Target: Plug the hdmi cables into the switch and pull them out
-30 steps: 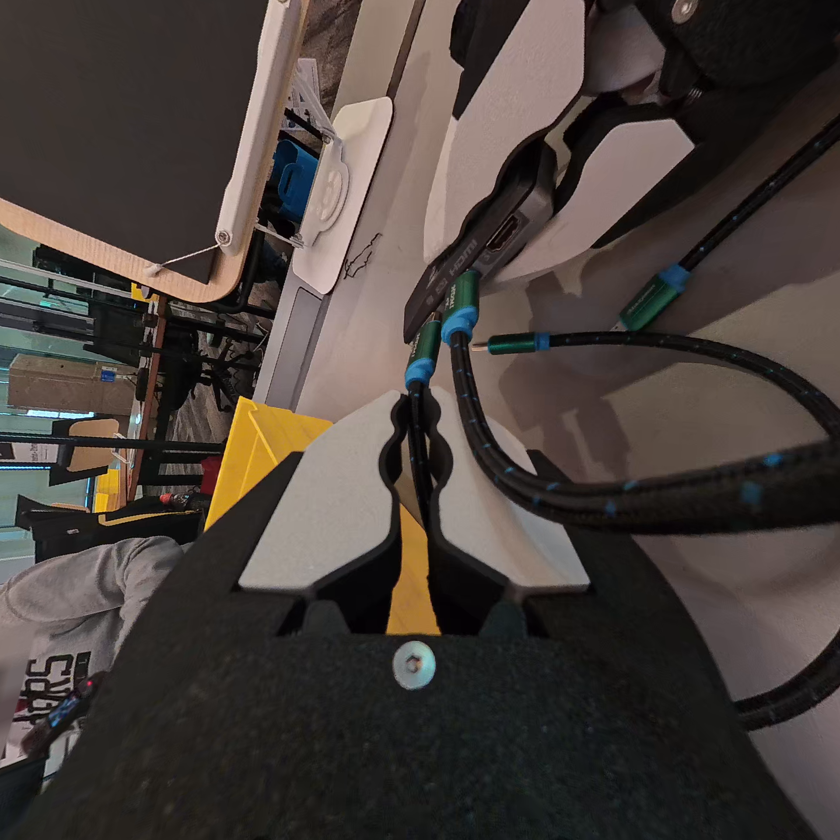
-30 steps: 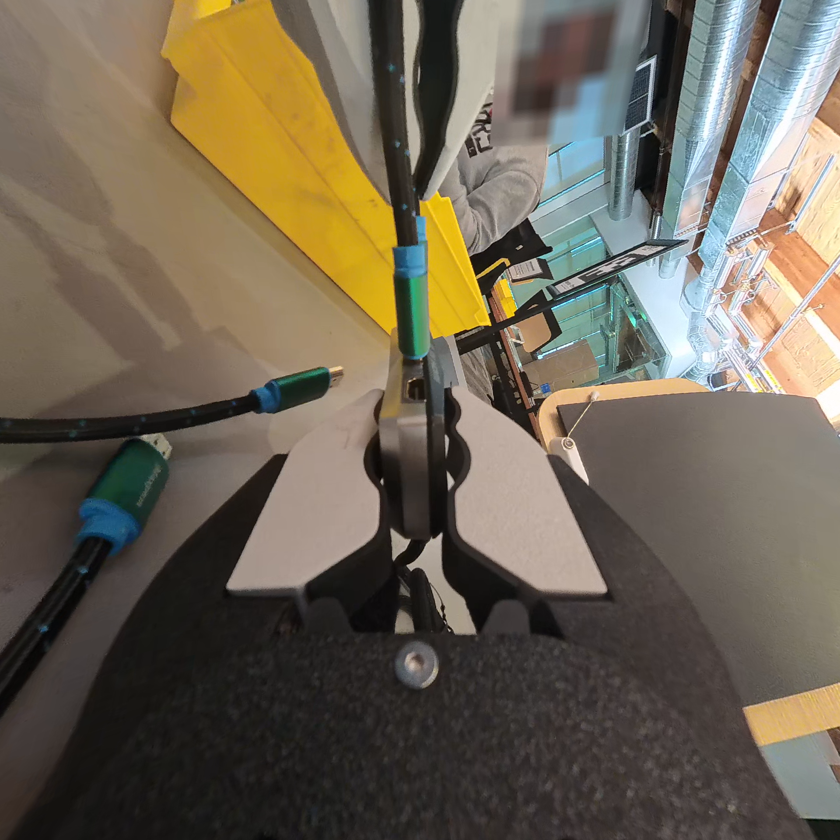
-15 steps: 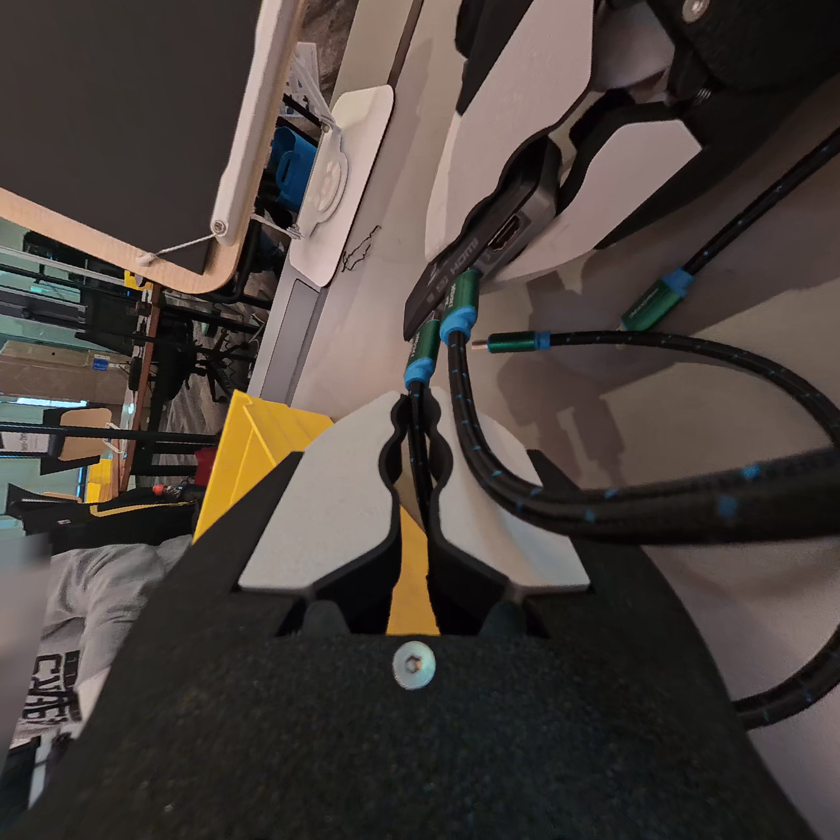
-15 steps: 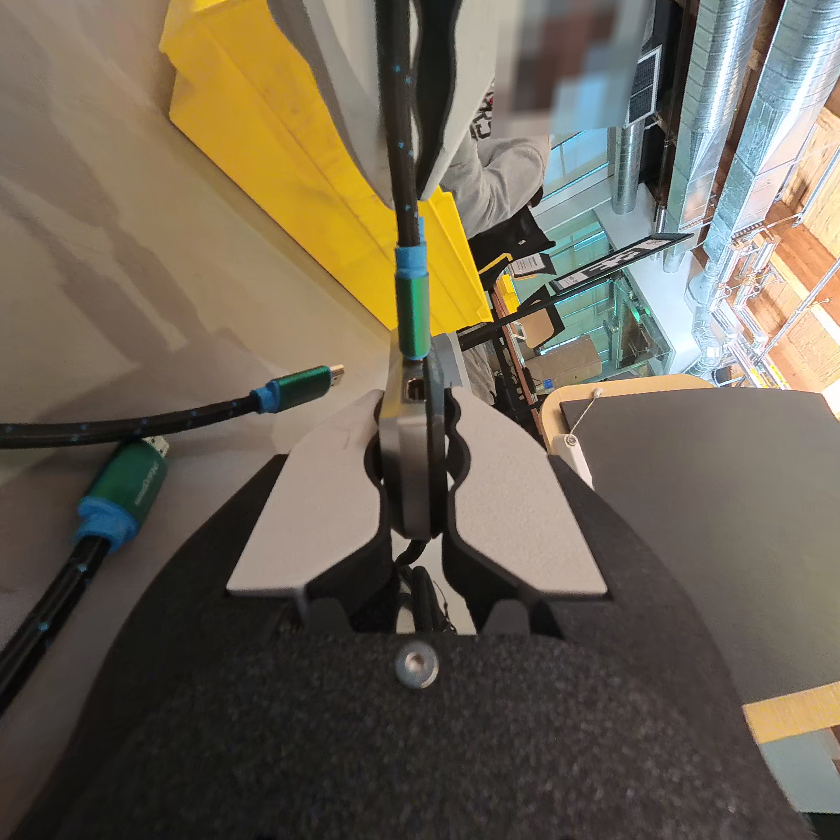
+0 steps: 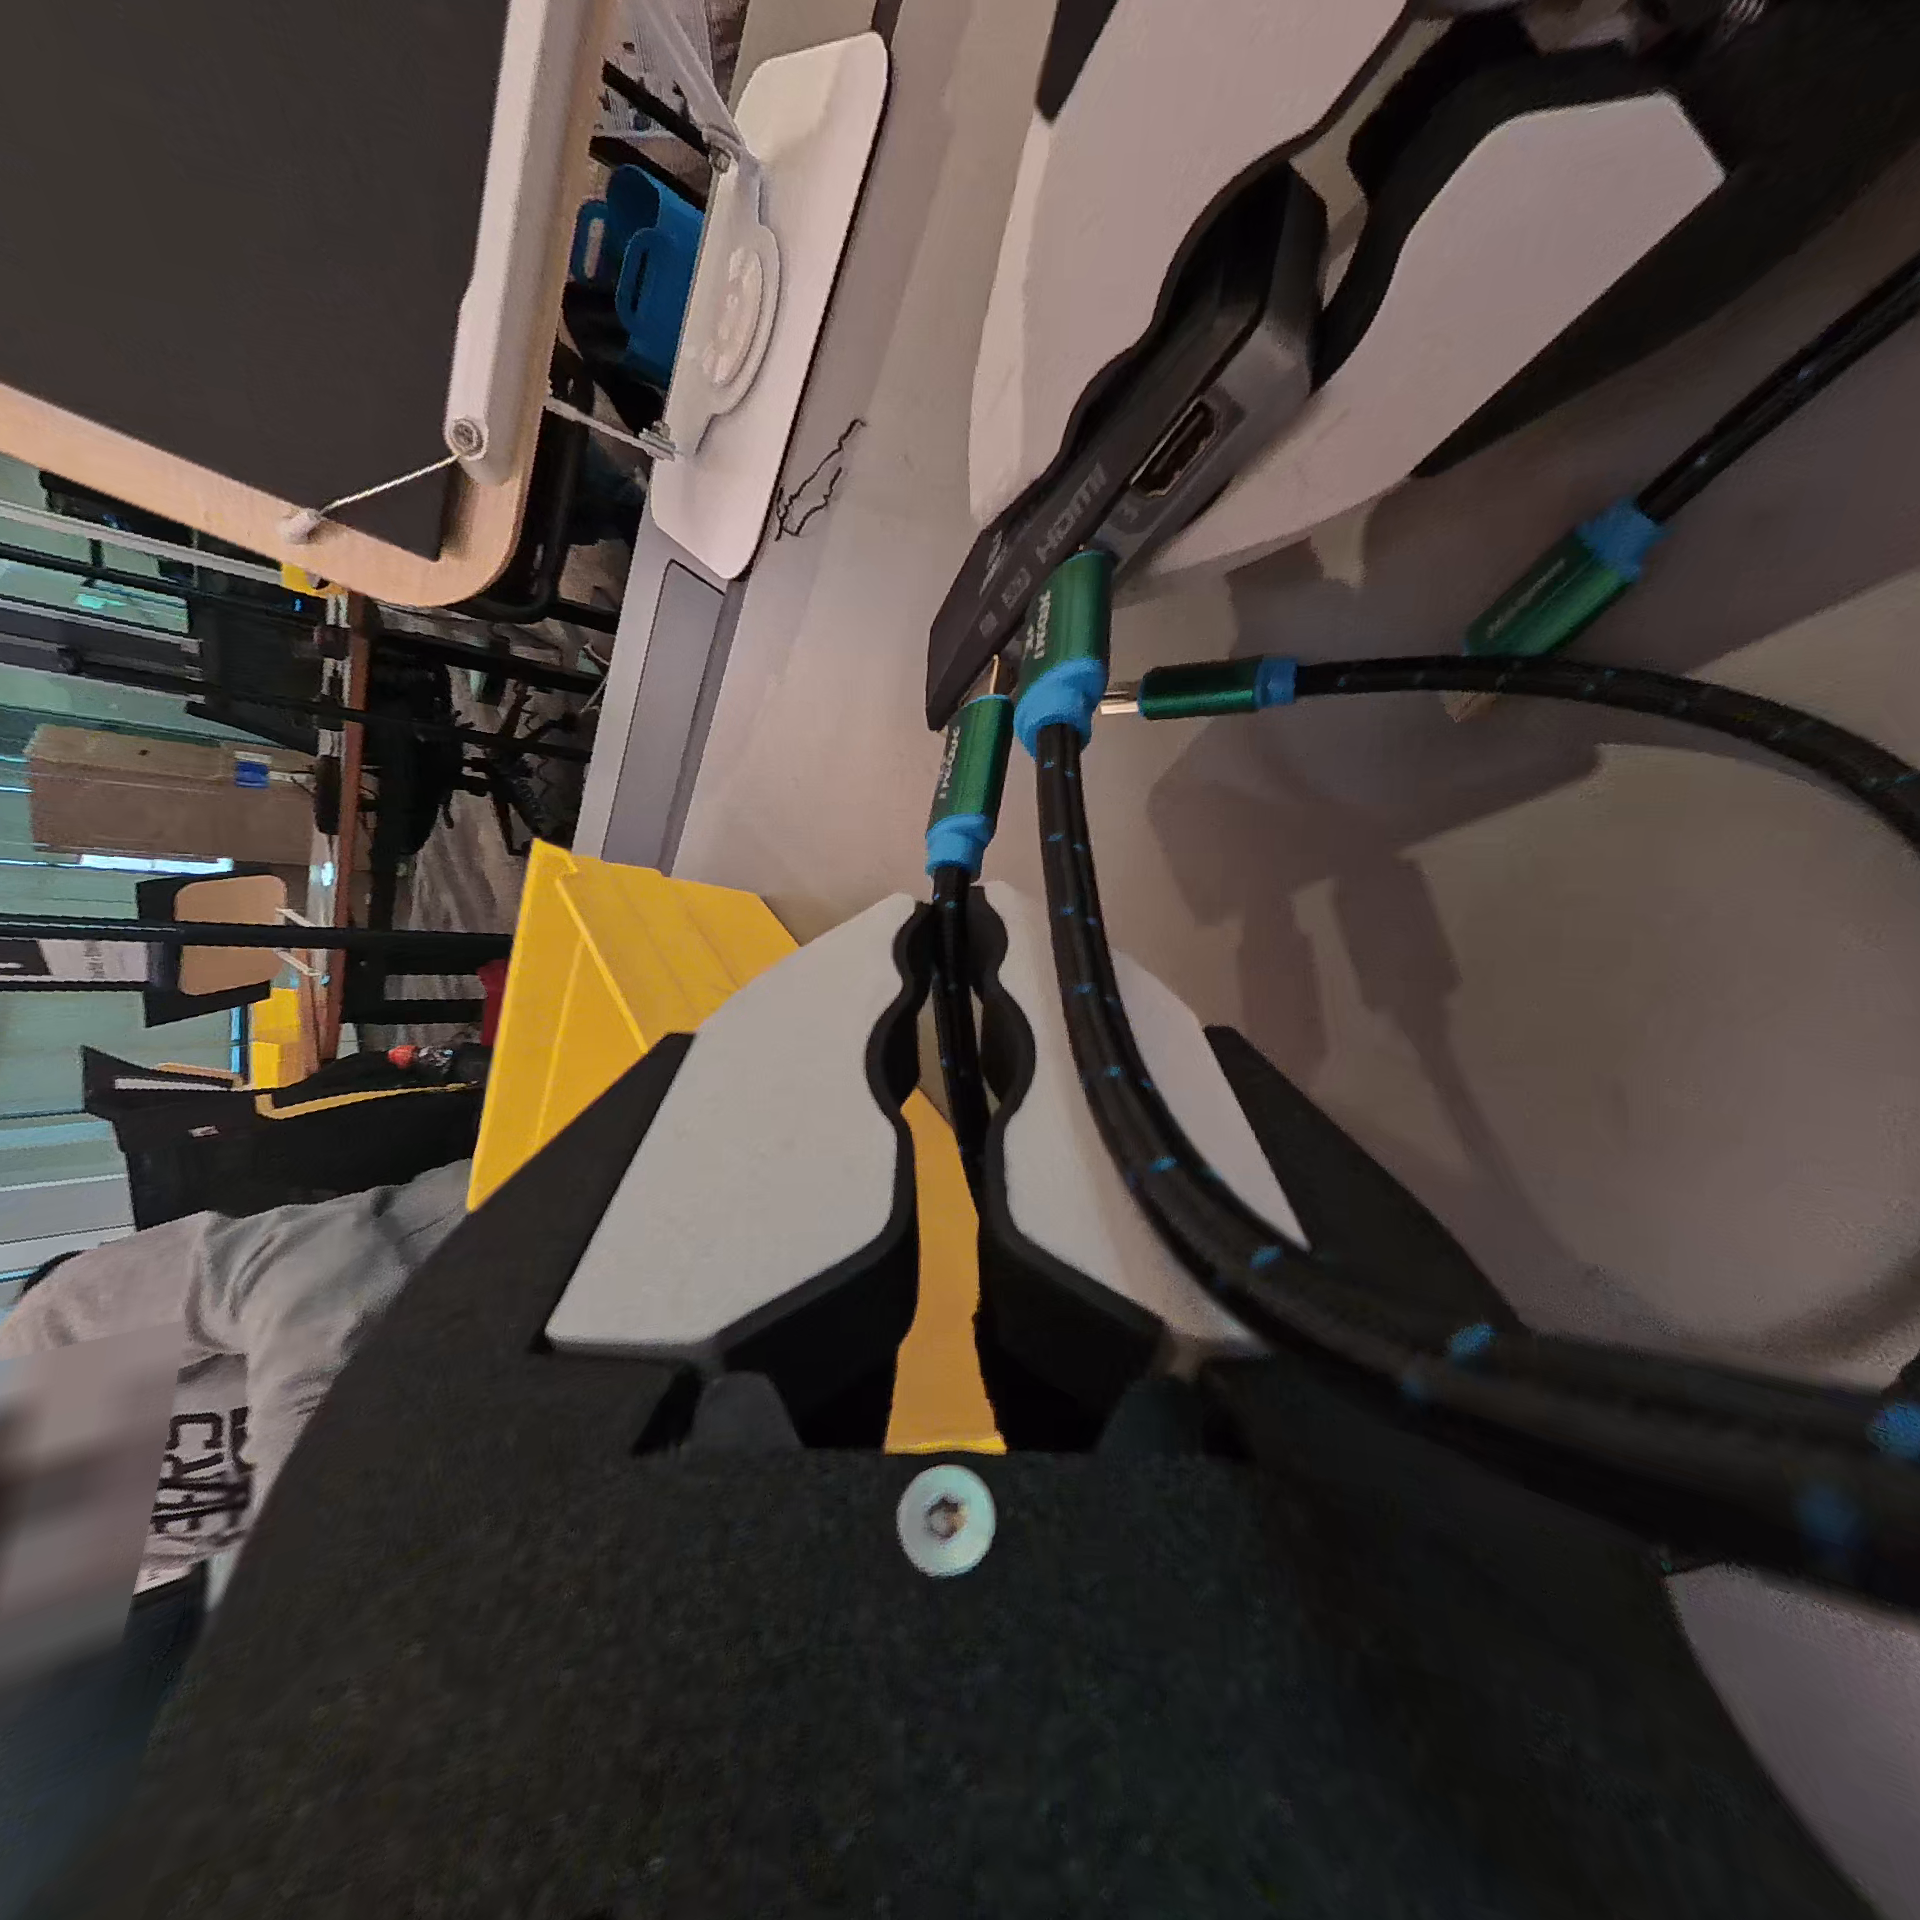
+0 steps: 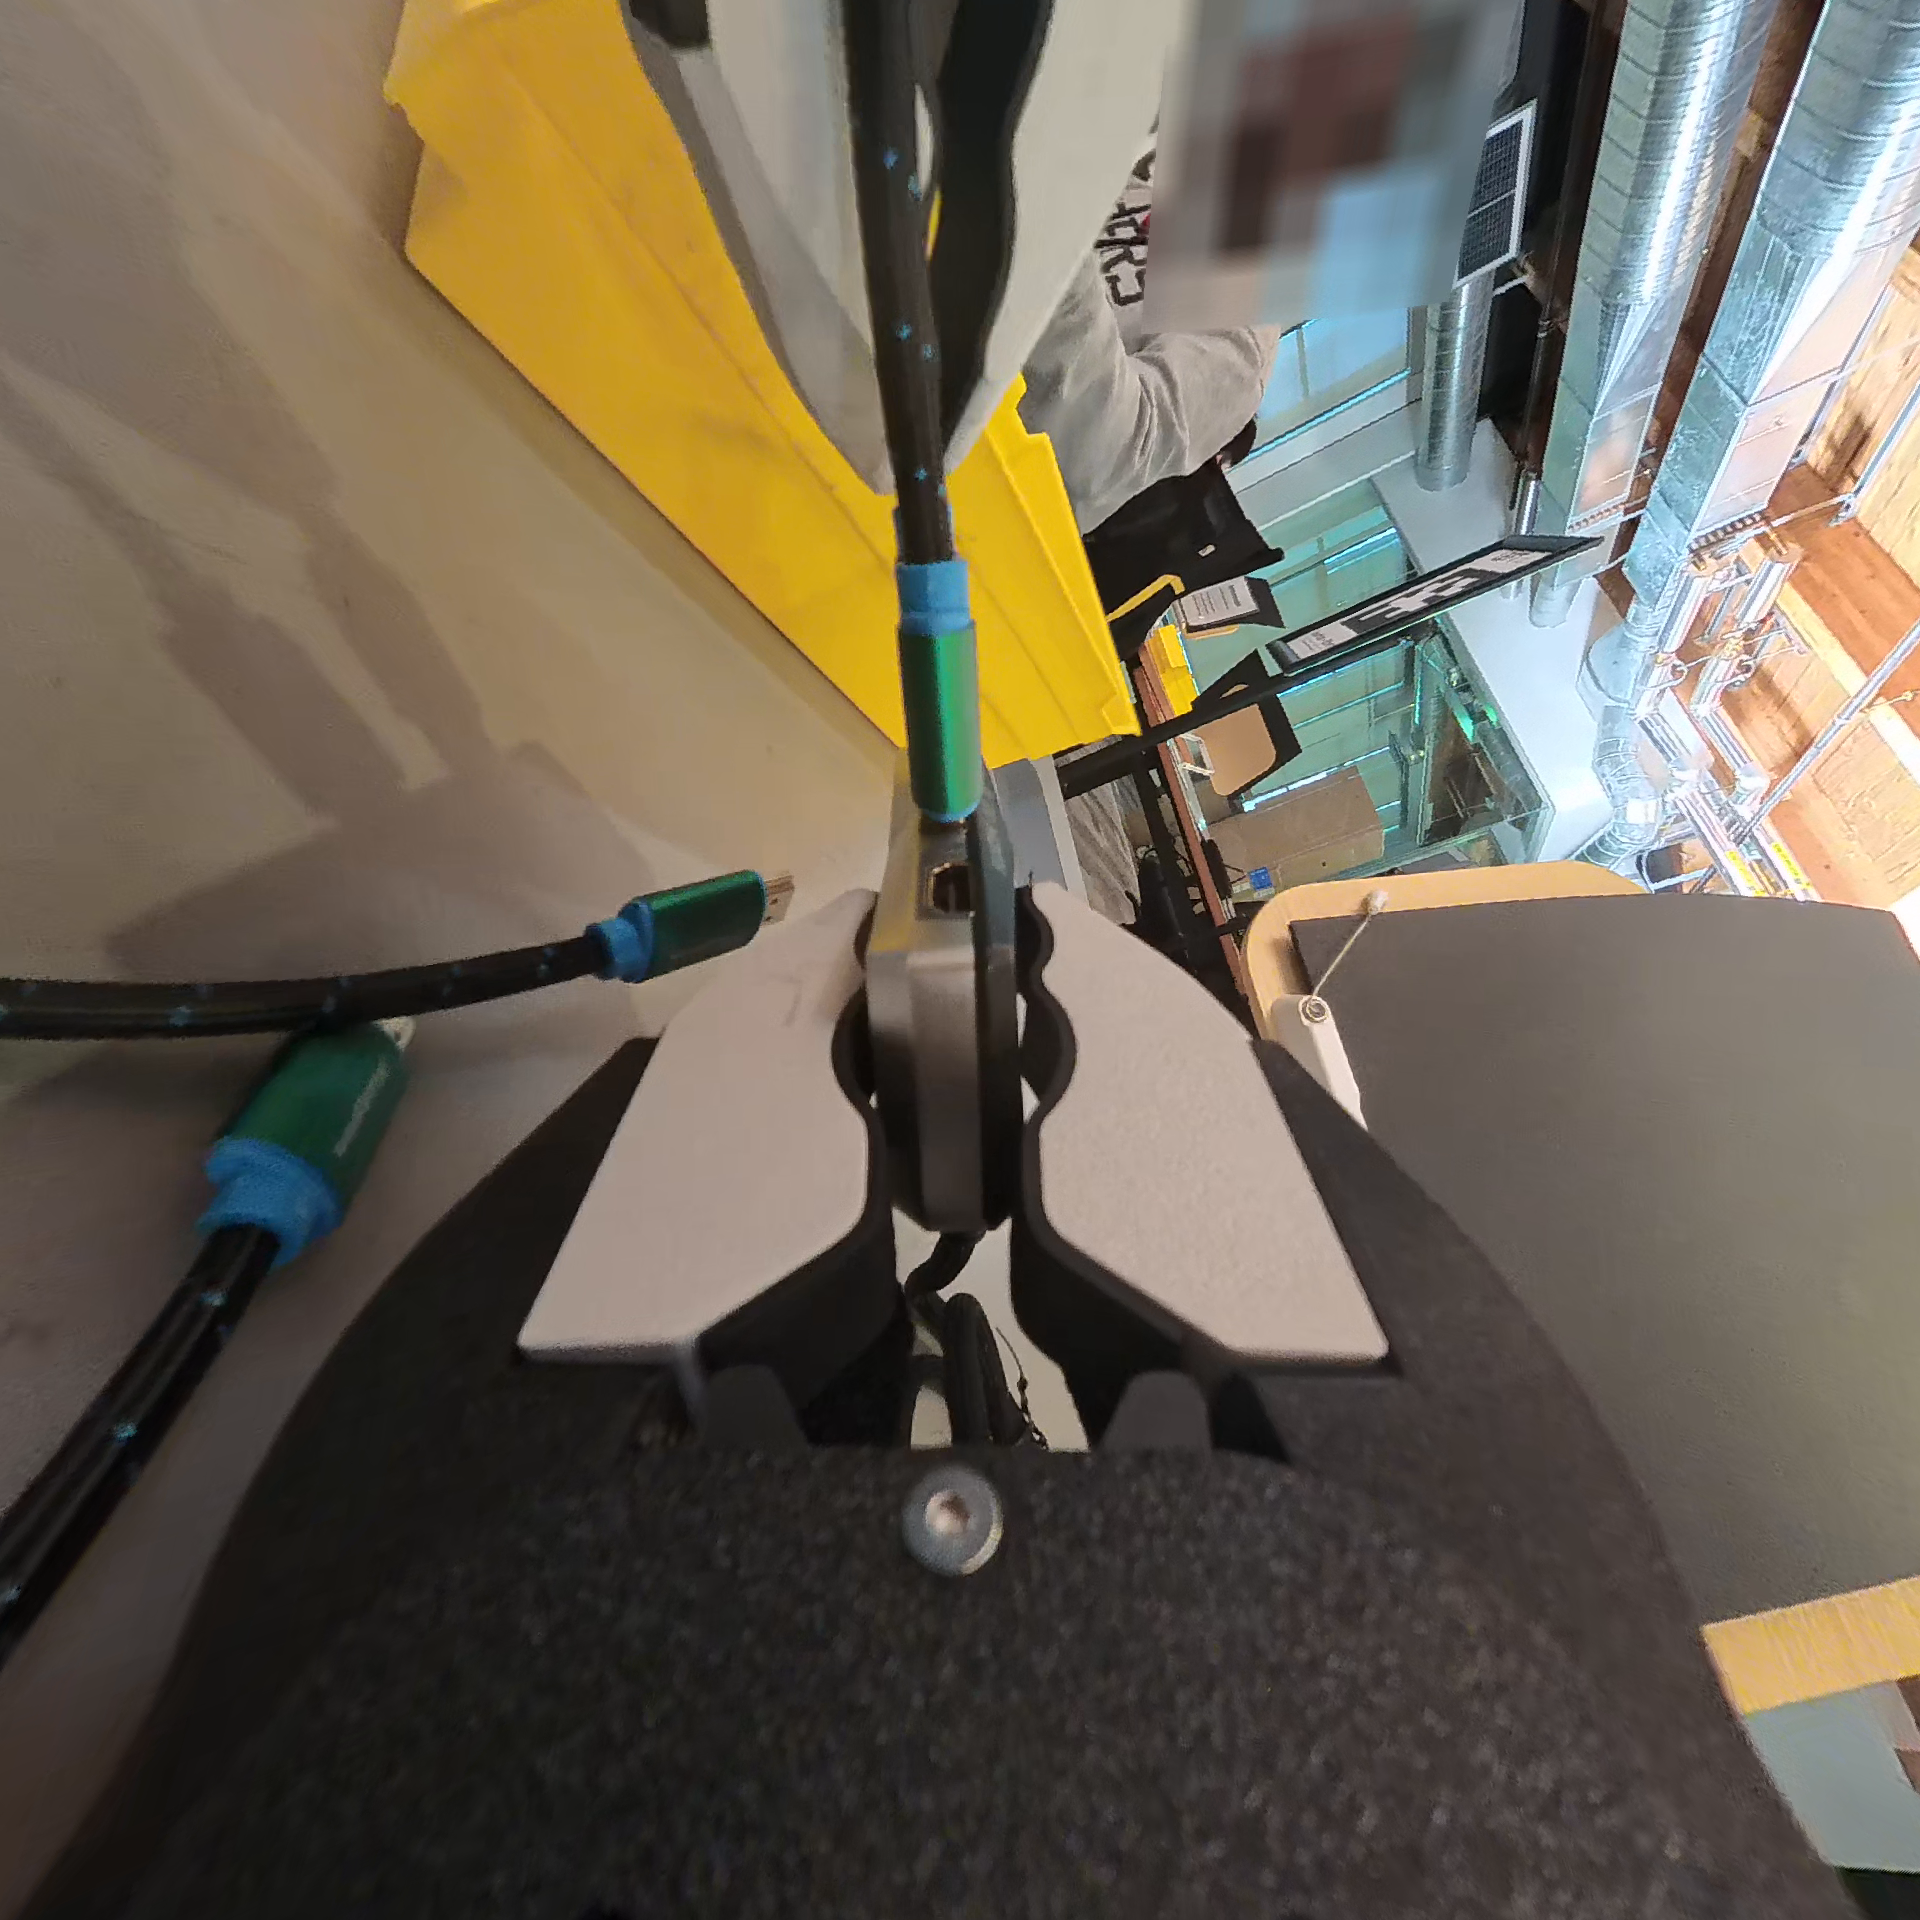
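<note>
**Green plug edges out of the switch, a second cable still seated**

Green-sleeved and blue-collared, the small HDMI plug (image 5: pixel 968 764) sits at the lower port of the dark switch (image 5: pixel 1174 436) with a sliver of metal tip showing between sleeve and housing; the left gripper (image 5: pixel 954 940) is pinched narrow on its thin braided cable (image 5: pixel 956 1029) just behind the collar; the right gripper (image 6: pixel 951 1049) is clamped on the switch body, held edge-on above the pale table (image 5: pixel 1558 1039). A thicker cable's plug (image 5: pixel 1062 649) stands in the neighbouring port; two loose plugs (image 6: pixel 696 925) (image 6: pixel 312 1117) lie on the table beside a yellow bin (image 6: pixel 644 343).

The risk, as judged here: the grip is on cord, not on the plug sleeve, so a pull off the port's line could strain the braid at the collar or let the cord slide through the gripper; a sideways tug might also twist the switch in the right gripper or drag the thick neighbour loose.

Against half a second ago, the small plug has drawn slightly back from the switch, where it sat flush; both grips are unchanged.
</note>
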